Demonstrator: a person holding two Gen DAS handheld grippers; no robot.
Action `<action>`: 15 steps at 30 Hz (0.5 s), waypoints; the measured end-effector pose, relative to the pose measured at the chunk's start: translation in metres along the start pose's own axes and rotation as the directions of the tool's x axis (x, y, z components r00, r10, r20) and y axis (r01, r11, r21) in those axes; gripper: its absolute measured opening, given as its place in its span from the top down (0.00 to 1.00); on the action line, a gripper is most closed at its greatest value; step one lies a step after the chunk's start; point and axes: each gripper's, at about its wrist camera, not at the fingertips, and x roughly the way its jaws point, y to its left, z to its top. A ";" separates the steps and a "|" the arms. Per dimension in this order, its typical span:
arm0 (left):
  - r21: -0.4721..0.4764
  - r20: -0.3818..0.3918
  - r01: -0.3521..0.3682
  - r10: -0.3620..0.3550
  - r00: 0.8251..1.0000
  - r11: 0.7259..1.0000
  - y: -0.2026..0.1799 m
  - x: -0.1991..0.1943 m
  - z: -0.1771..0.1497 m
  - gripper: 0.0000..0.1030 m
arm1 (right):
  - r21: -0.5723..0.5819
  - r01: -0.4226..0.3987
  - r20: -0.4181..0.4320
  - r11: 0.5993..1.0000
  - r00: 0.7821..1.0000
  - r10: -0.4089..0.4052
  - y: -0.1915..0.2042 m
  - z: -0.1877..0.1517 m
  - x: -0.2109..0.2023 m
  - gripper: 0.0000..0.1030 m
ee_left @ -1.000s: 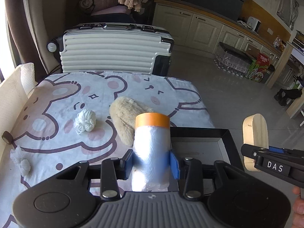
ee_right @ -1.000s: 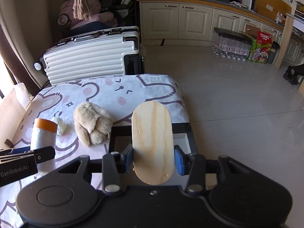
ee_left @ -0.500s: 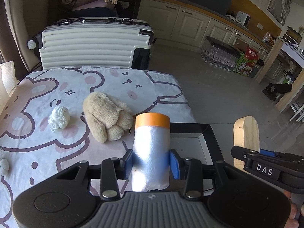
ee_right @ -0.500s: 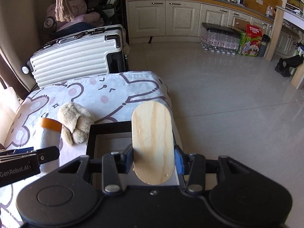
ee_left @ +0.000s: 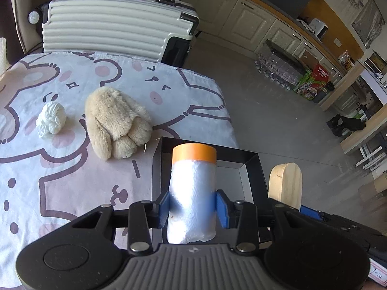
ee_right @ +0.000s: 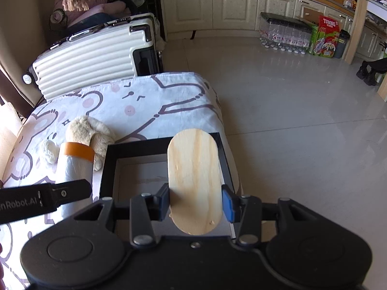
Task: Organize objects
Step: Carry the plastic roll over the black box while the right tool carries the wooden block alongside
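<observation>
Both loads now hang over the black tray [ee_right: 106, 169]; left fingers [ee_left: 164, 205] clamp the roll [ee_left: 193, 193], right the wooden board [ee_right: 194, 183].

"TUBORG" on red carton [ee_right: 329, 27]

Sunlight pours over a glossy grey floor [ee_right: 290, 111]; cream cabinets [ee_right: 217, 4] line the far wall, and a ribbed white suitcase [ee_left: 111, 33] stands beyond the cartoon-print sheet [ee_left: 60, 169].
</observation>
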 end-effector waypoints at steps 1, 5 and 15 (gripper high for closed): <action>-0.006 -0.008 0.001 -0.001 1.000 1.000 0.001 0.003 0.000 0.60 | 0.005 0.001 -0.008 1.000 1.000 -0.001 -0.001 0.000 0.003 0.57; -0.022 -0.051 0.015 -0.016 0.999 1.000 0.004 0.019 -0.002 0.60 | 0.016 0.006 -0.035 1.000 0.999 -0.006 -0.004 0.000 0.016 0.57; -0.040 -0.121 0.019 -0.024 0.992 0.999 0.008 0.047 -0.005 0.60 | -0.027 -0.010 -0.116 1.000 0.993 0.007 -0.003 -0.007 0.044 0.57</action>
